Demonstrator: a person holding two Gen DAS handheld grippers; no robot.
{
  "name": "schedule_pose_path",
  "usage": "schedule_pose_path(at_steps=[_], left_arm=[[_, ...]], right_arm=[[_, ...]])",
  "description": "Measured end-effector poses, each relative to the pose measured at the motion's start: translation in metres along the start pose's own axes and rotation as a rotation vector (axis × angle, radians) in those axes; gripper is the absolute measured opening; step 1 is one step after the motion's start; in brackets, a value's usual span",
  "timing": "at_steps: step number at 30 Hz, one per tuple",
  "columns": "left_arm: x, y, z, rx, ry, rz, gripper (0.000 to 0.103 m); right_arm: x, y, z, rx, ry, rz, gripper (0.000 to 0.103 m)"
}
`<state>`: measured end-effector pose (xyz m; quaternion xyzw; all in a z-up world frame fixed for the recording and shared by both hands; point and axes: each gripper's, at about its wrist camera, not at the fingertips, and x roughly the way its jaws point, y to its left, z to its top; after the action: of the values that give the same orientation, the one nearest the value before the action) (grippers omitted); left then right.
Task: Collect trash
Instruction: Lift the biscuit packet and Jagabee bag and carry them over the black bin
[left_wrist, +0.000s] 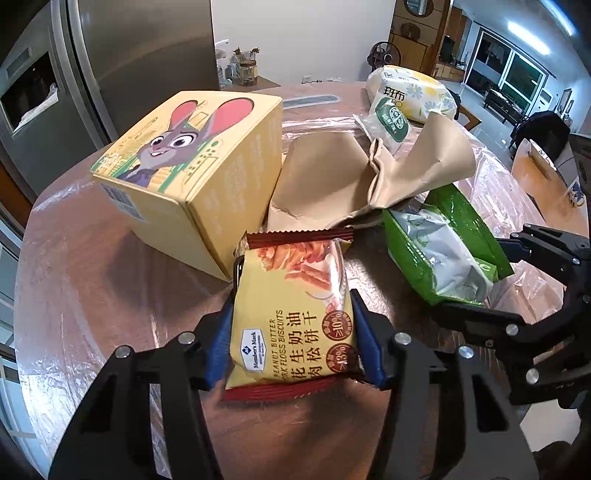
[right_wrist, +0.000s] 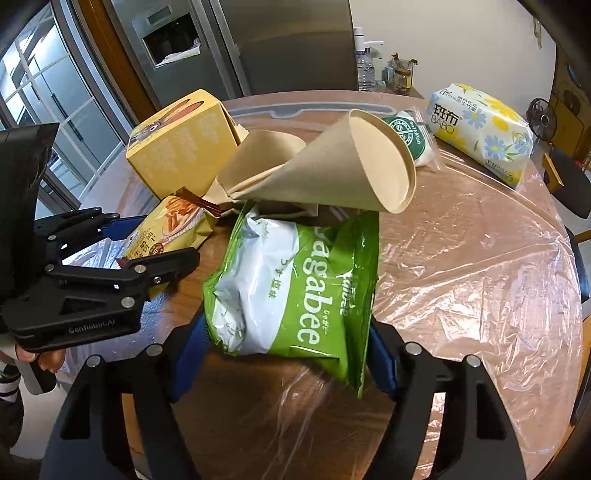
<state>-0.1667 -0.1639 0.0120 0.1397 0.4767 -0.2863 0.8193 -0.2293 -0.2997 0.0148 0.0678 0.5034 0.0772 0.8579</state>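
A yellow and red biscuit packet (left_wrist: 295, 325) lies at the near side of the round table, and my left gripper (left_wrist: 293, 295) is shut on it, blue pads pressing both long edges. Beside it on the right lies a crumpled green and white crisp bag (right_wrist: 295, 280). My right gripper (right_wrist: 286, 332) is shut on this bag, its pads against the bag's two sides. Behind both lie crumpled brown paper cones (right_wrist: 351, 162), partly over the bag's far end. The right wrist view shows the left gripper (right_wrist: 159, 240) at the left, with a hand below it.
A yellow cartoon-rabbit box (left_wrist: 192, 162) stands just behind the biscuit packet. A small white and green sachet (right_wrist: 410, 136) and a flowered tissue pack (right_wrist: 480, 125) lie at the far right. Clear plastic film covers the table (right_wrist: 480, 277). A steel fridge (right_wrist: 288, 44) stands behind.
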Motion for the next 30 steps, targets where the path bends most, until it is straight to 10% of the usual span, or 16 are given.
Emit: schedule_pose_path(at_steps=[30], left_arm=[[-0.018, -0.002, -0.02, -0.022, -0.01, -0.003, 0.057]], right_arm=[[-0.024, 0.0, -0.025, 0.001, 0.005, 0.051, 0.071]])
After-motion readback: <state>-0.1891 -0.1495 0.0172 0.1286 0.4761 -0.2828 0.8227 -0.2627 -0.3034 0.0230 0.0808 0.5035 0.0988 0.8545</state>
